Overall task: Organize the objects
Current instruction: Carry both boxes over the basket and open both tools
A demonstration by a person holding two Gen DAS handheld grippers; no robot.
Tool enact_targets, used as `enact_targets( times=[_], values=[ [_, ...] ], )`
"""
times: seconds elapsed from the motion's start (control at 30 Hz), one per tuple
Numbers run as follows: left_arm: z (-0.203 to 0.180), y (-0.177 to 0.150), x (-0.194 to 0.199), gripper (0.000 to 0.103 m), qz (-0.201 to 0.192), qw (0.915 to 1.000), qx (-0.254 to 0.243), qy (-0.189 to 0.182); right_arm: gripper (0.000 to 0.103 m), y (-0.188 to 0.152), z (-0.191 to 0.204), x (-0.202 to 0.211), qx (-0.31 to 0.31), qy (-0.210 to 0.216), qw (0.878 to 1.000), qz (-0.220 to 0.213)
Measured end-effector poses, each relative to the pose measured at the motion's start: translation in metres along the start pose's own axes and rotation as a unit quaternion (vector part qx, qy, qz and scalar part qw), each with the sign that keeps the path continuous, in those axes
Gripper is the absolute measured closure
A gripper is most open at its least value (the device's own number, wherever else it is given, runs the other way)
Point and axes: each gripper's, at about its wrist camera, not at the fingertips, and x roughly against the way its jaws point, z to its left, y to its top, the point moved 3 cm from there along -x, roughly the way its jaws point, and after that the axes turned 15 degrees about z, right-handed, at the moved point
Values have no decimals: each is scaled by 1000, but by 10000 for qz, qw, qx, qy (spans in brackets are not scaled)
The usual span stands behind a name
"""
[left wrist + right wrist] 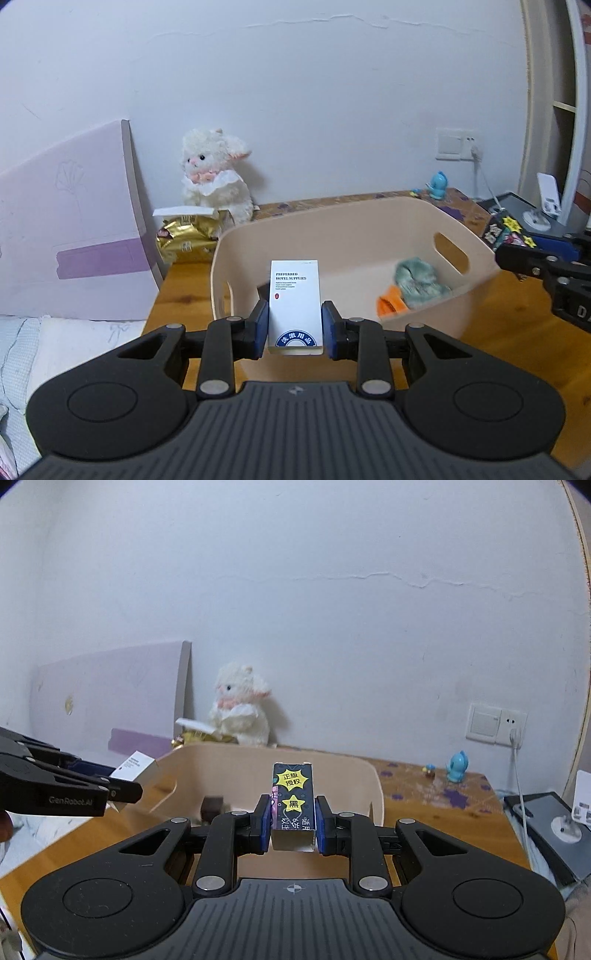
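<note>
My left gripper (294,325) is shut on a white box (295,306) printed "Preferred Hotel Supplies", held upright above the near rim of a beige plastic basket (369,221). Inside the basket lie a grey-green and orange soft item (417,282) and a small dark object (213,806). My right gripper (291,821) is shut on a black box with yellow stars (293,797), held over the basket's (373,786) near edge. The right gripper shows at the right of the left wrist view, with the black box (508,230) in it. The white box (133,768) shows at the left of the right wrist view.
A wooden table (177,288) carries the basket. A white plush lamb (216,173) and a gold packet (184,236) sit at the back by the wall. A small blue figurine (457,767) stands near a wall socket (495,723). A tablet and white stand (554,827) lie at right.
</note>
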Motion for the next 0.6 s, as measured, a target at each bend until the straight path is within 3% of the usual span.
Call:
enact_targets(
  times=[0.23, 0.6],
  values=[
    [5, 38, -39, 70, 188, 9997, 101, 108, 81, 25, -8, -37, -79, -55, 9999, 125],
    [0, 57, -118, 70, 1154, 9926, 86, 364, 81, 30, -23, -110, -192, -25, 9949, 990]
  ],
)
